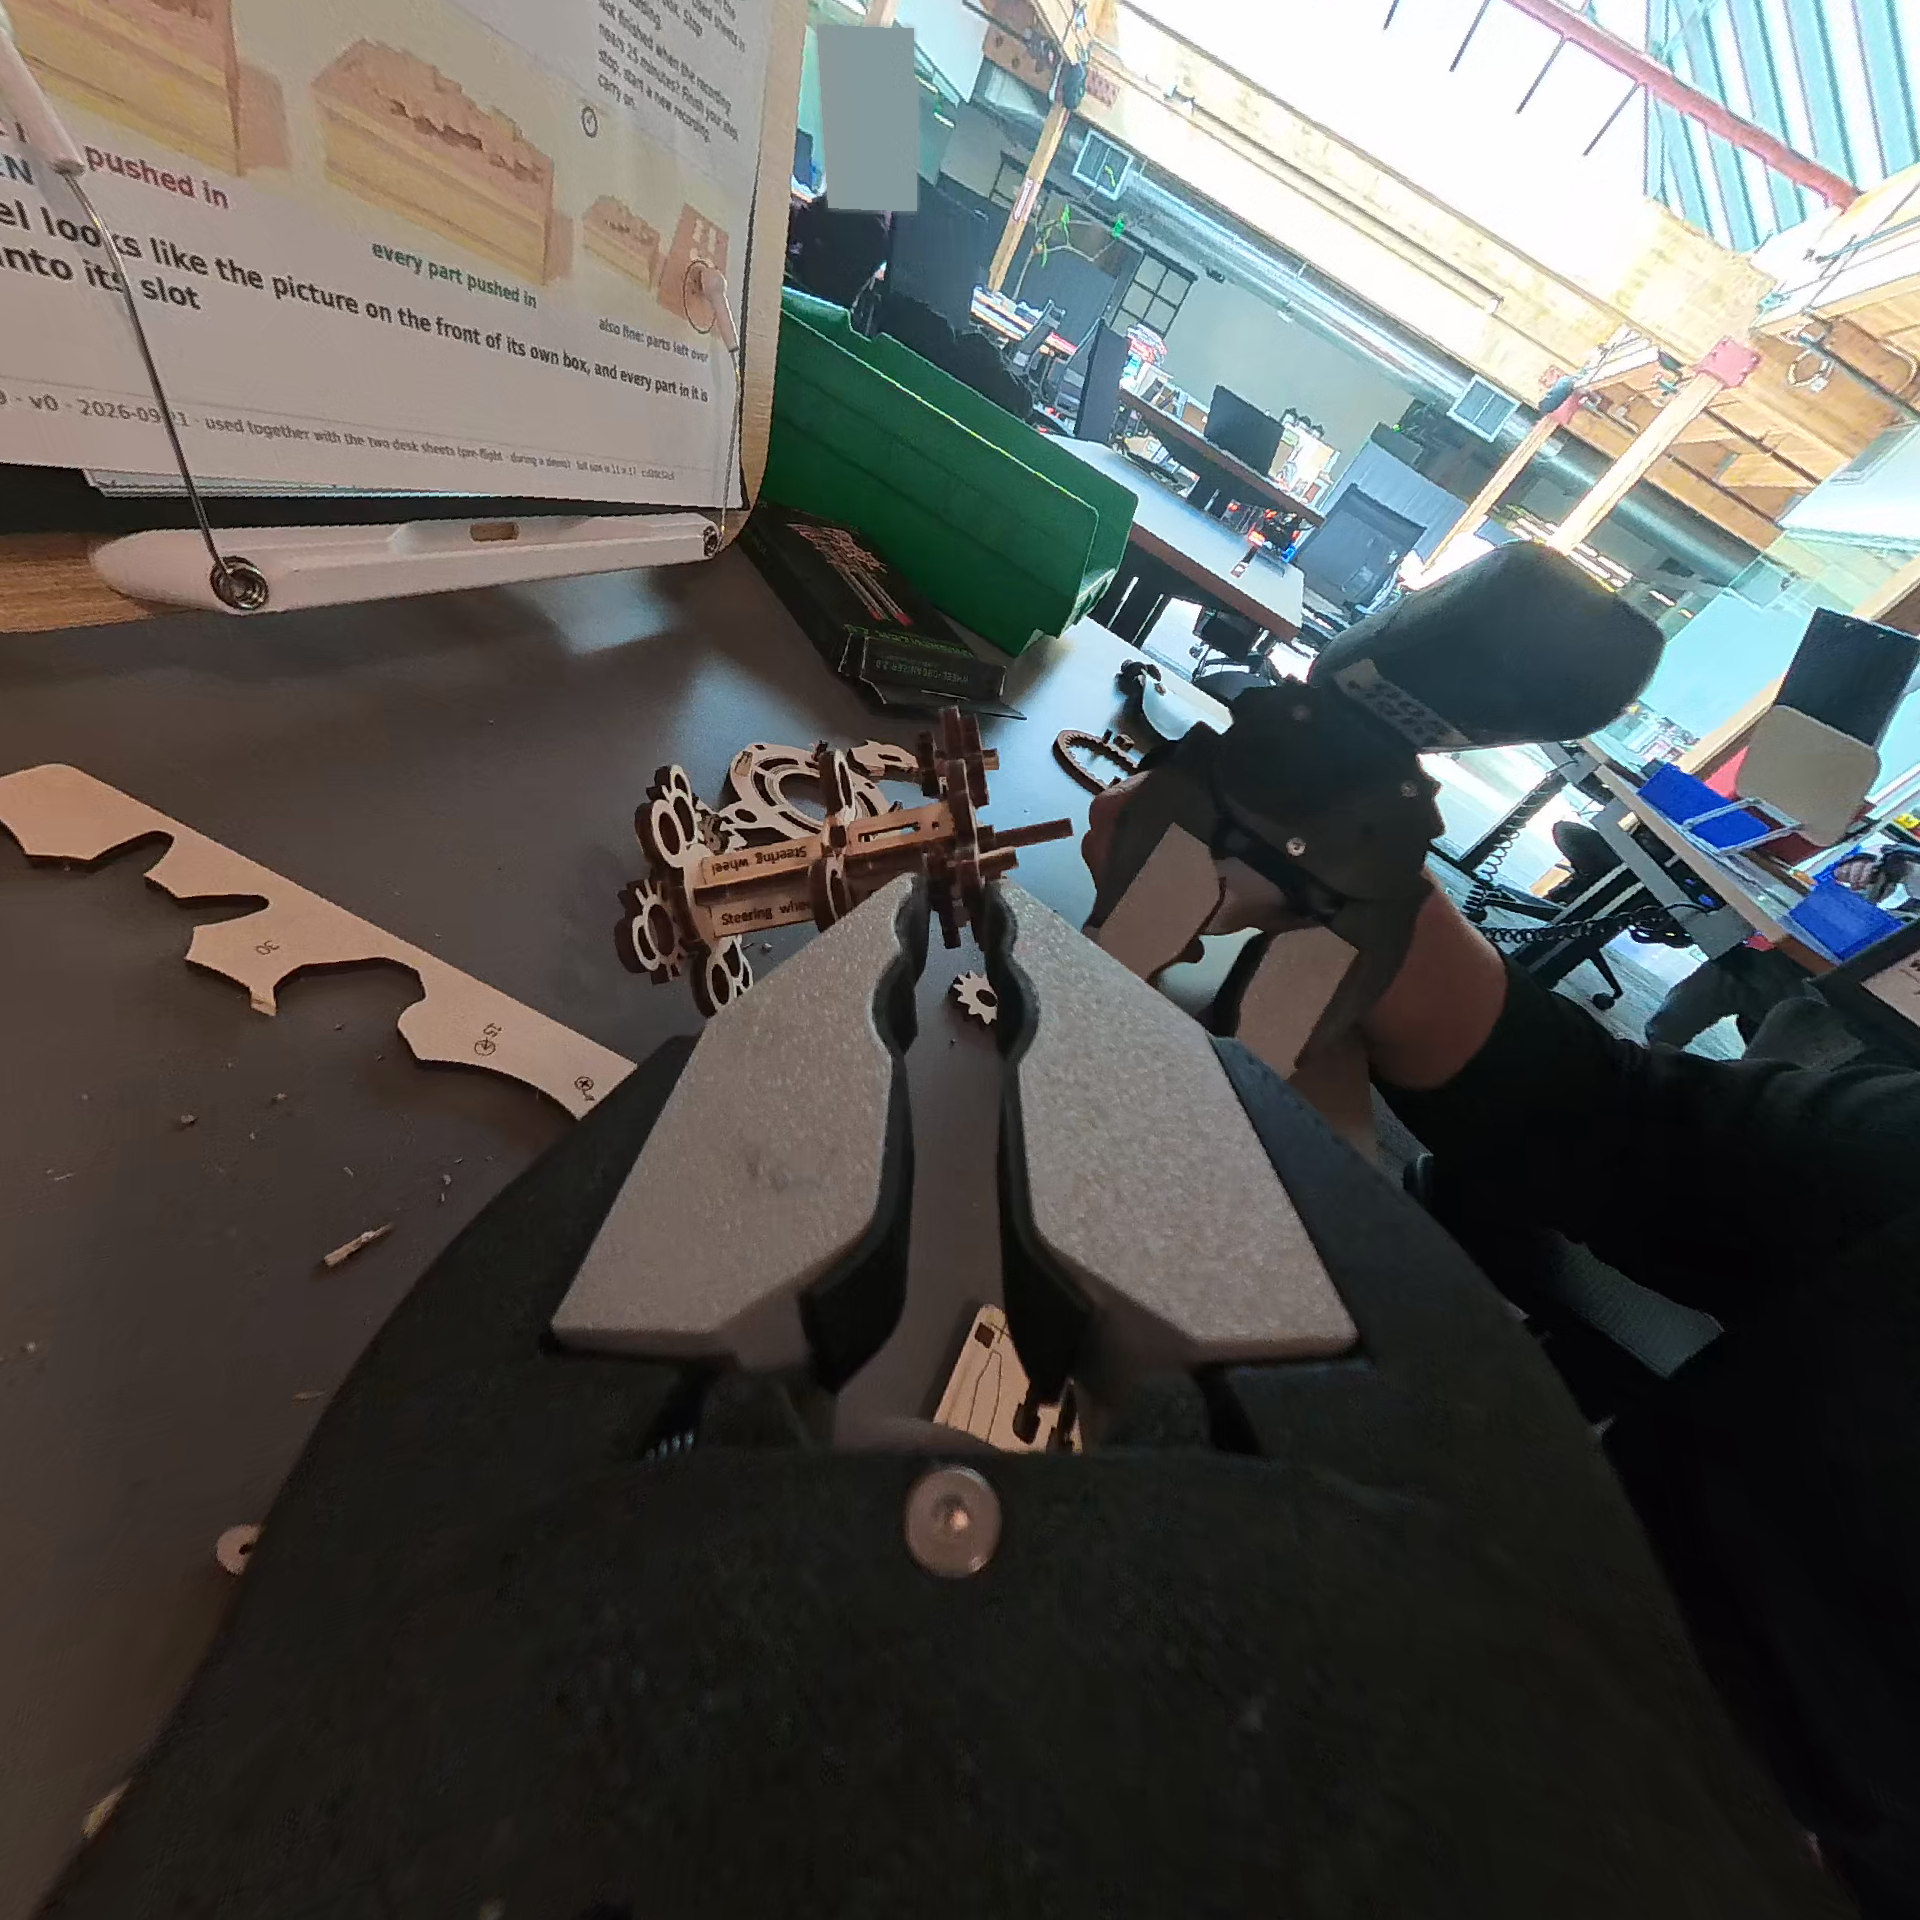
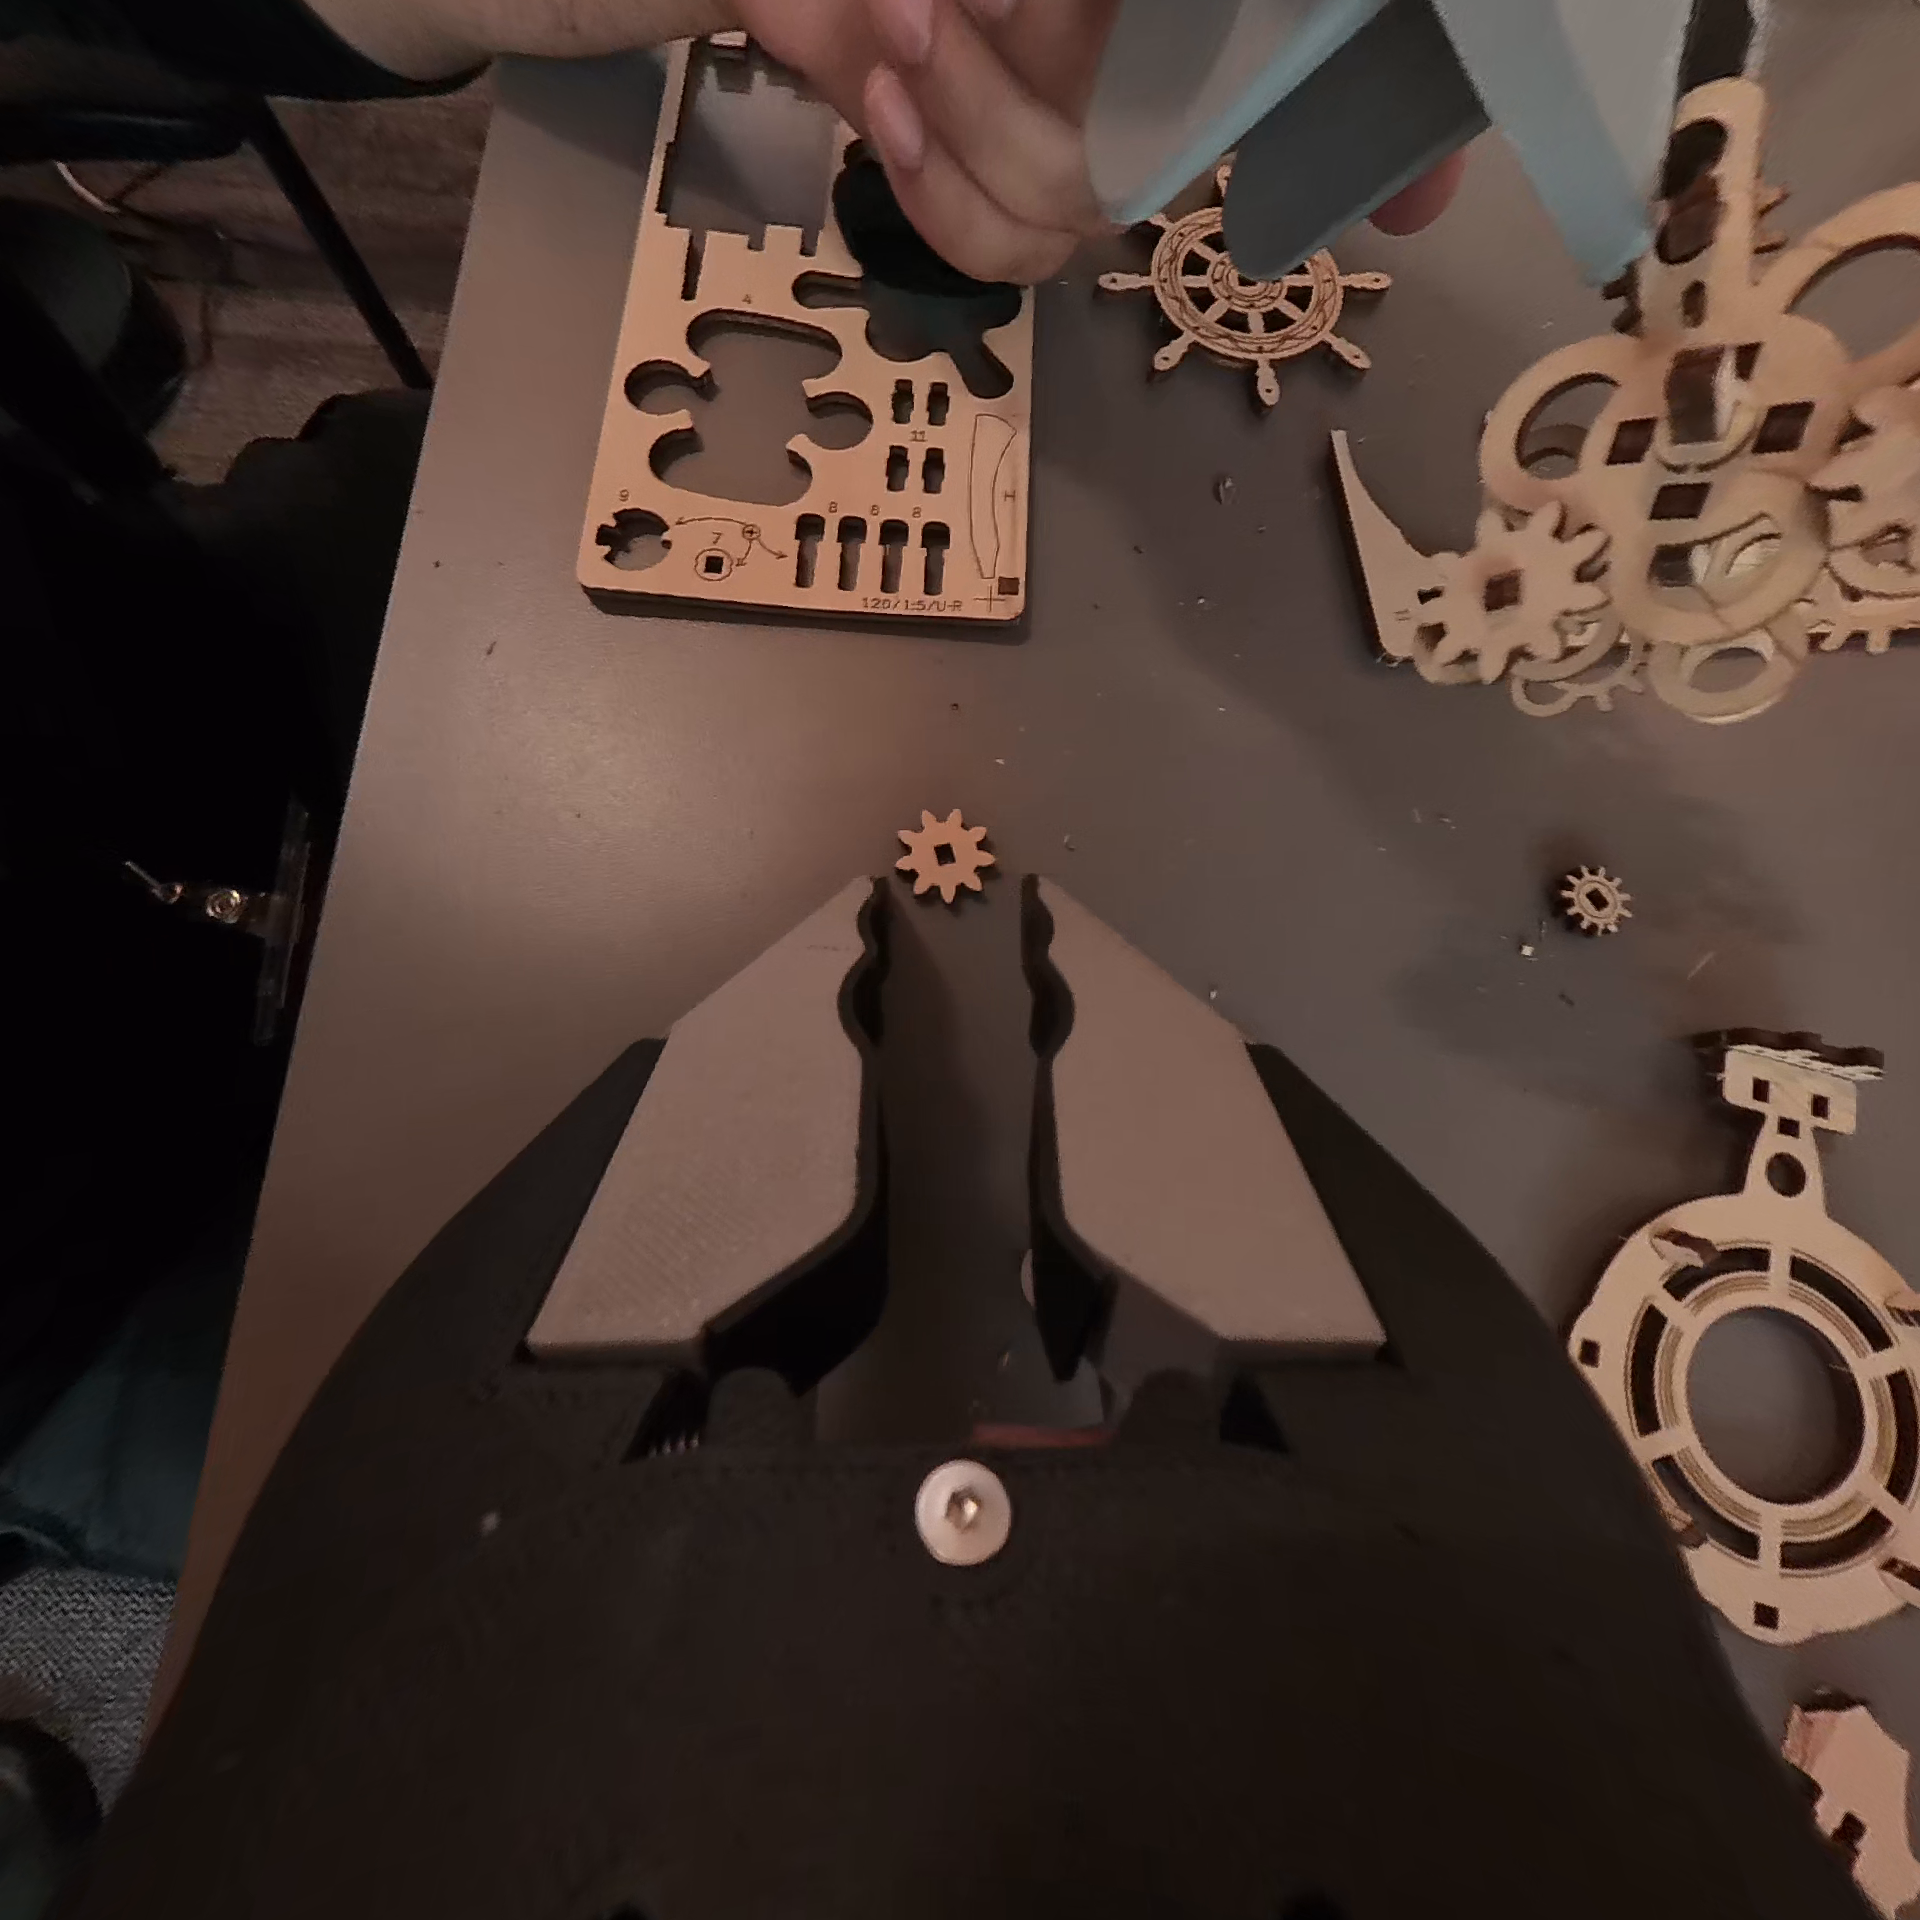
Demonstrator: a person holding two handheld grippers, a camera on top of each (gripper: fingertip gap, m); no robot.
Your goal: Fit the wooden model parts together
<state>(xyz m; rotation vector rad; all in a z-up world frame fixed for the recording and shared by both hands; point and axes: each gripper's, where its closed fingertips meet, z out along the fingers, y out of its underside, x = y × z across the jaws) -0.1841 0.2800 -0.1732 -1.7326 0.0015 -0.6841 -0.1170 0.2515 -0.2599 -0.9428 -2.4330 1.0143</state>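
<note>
My left gripper [image 1: 951, 904] is shut on a wooden model assembly [image 1: 831, 873], an axle with several gear wheels, and holds it tilted above the dark table. The assembly also shows in the right wrist view [image 2: 1683, 436], with the left gripper's fingers [image 2: 1299, 156] above it. My right gripper [image 2: 953, 883] is open and points down at the table. A small light wooden gear [image 2: 945, 857] lies flat just beyond its tips; it also shows in the left wrist view [image 1: 974, 1000]. The right gripper [image 1: 1231, 935] shows to the right of the assembly.
A punched-out wooden sheet [image 2: 810, 416], a ship's wheel part [image 2: 1247, 312], a small dark gear [image 2: 1593, 902] and a ring-shaped assembly [image 2: 1766, 1403] lie on the table. An instruction board [image 1: 364, 260], green bin [image 1: 935, 488] and sheet offcut [image 1: 312, 956] stand behind. The table edge [image 2: 395, 727] runs at the left. The gap from one gripper's tips to the other's is roughly 11 centimetres.
</note>
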